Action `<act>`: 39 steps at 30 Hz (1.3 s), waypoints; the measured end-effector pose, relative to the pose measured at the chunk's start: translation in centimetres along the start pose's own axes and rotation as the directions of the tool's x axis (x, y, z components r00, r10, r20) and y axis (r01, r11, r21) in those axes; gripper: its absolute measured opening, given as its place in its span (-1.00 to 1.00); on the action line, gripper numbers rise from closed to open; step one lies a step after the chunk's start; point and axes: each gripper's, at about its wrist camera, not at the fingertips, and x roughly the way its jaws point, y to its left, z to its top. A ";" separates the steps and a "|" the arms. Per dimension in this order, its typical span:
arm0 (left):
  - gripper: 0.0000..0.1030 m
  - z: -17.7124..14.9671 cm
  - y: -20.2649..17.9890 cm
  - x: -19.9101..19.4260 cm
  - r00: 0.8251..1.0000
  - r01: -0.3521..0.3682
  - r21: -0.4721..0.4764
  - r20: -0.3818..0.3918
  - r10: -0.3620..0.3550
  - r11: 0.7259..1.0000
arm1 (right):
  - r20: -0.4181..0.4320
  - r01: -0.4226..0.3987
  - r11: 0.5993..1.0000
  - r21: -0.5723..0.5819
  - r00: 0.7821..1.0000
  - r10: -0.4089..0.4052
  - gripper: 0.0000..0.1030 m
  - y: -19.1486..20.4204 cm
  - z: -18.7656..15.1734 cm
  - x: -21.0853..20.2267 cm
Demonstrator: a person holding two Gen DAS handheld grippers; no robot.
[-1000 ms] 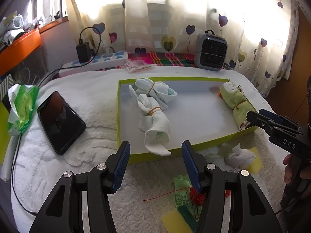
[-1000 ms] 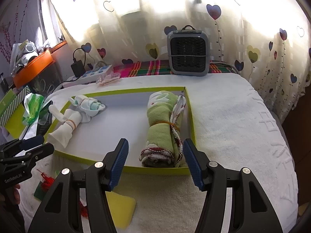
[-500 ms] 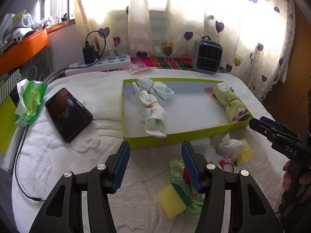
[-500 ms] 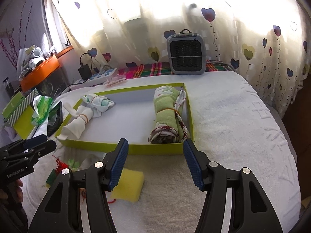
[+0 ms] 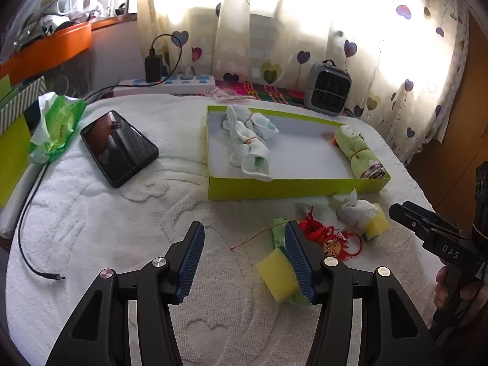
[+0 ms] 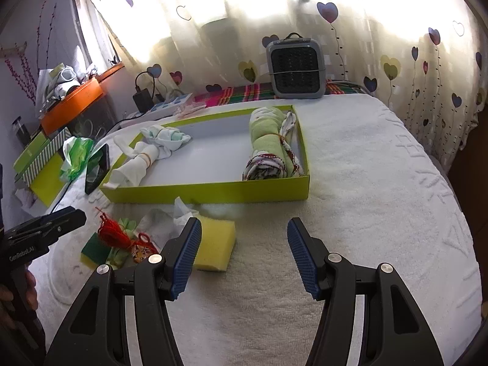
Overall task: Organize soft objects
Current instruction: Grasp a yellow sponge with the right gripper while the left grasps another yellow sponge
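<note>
Both the left tongs [image 5: 244, 256] and right tongs [image 6: 244, 253] hang released over the towel-covered bed [image 6: 381, 183], near the lime tray [image 6: 213, 193] holding what look like banded cloth rolls.

Strong daylight through the heart-print curtains [image 5: 305, 30], blown-out glare on that fabric in both views, soft shadows on the white towel [image 6: 381, 183], dark vignette at corners, fisheye bending at edges, focus mostly sharp

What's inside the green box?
The green box holds white socks tied with a rubber band, a pale blue sock bundle and a rolled green towel, also banded. Anything under the rolls is hidden.
</note>
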 end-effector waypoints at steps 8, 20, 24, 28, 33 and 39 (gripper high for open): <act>0.05 -1.5 1.7 -0.3 1.000 0.003 -0.059 -0.012 -0.004 0.998 | -0.046 -0.039 0.999 -0.032 0.998 0.037 0.15 1.0 -1.1 0.5; 0.05 -2.5 1.6 -0.5 0.991 0.122 -0.065 -0.038 -0.124 0.990 | -0.078 -0.061 0.994 -0.093 0.996 0.054 0.15 2.6 -1.6 1.4; 0.05 -2.6 0.9 -0.1 0.986 0.152 -0.059 -0.054 -0.156 0.987 | -0.079 -0.051 0.995 -0.081 0.996 0.044 0.15 2.5 -1.4 1.7; 0.05 -2.6 0.1 0.2 0.983 0.170 -0.048 -0.063 -0.173 0.984 | -0.081 -0.026 0.997 -0.068 0.996 0.021 0.15 2.2 -1.3 2.0; 0.05 -2.6 -0.7 0.3 0.982 0.174 -0.029 -0.066 -0.175 0.984 | -0.087 -0.029 0.999 -0.046 0.996 0.025 0.15 1.6 -1.4 2.1; 0.05 -2.7 -1.2 0.6 0.981 0.176 -0.022 -0.079 -0.178 0.984 | -0.095 -0.039 0.998 -0.058 0.995 0.034 -0.10 1.8 -1.5 2.4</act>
